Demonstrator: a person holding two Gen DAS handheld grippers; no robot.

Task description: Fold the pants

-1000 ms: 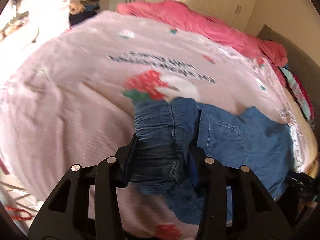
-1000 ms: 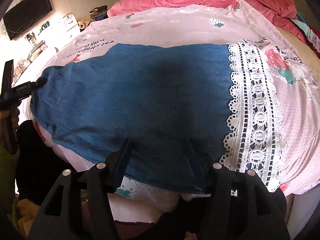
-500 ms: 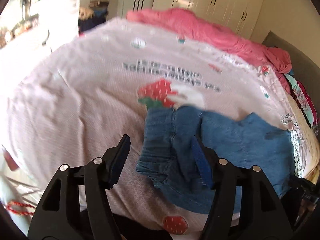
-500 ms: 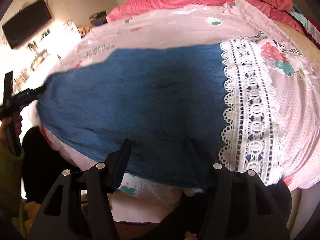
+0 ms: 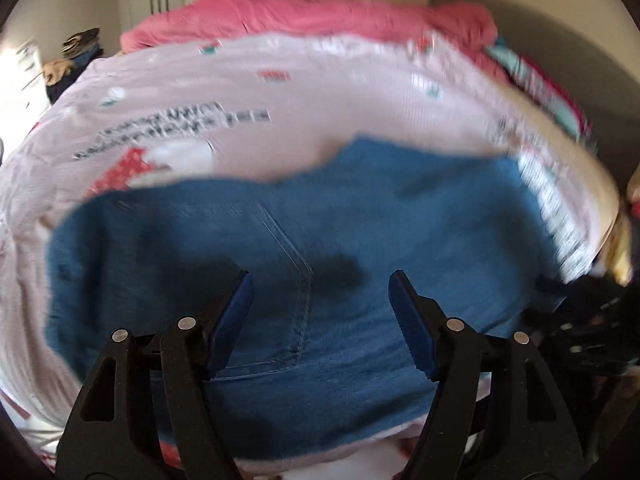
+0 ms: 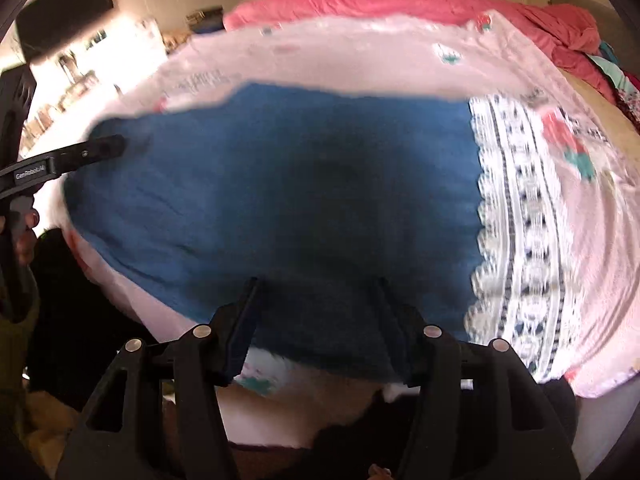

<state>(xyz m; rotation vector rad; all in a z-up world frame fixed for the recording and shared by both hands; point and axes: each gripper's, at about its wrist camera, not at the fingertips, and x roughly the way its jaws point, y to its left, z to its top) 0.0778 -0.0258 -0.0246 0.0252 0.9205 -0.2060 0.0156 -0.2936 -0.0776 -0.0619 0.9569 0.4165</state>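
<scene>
pants [image 5: 360, 240]: blue denim, spread flat on the pink sheet [image 5: 248, 80], near the bed's front edge. Stitched seam and pocket line visible in the left wrist view.
lace [image 6: 520, 240]: white lace band at the pants' right end in the right wrist view, lying flat on the sheet.
left gripper [image 5: 322, 280]: jaws have just been opening and now stand wide apart. Denim lies under the gap but neither pad presses on it; nothing gripped. In the right wrist view its tip [image 6: 108, 146] sits at the pants' far left end; contact there is too blurred to call.
right gripper [image 6: 316, 284]: jaws part open over the pants' near edge. Fingertips are dark against dark denim, so cannot tell whether they pinch the fabric.
hand [image 6: 24, 236]: person's hand on the left gripper's handle, at the left edge of the right wrist view.
blanket [image 6: 400, 0]: pink, bunched along the far side of the bed beyond the sheet.
blur: left wrist view is heavily smeared; right wrist view is mildly smeared.
</scene>
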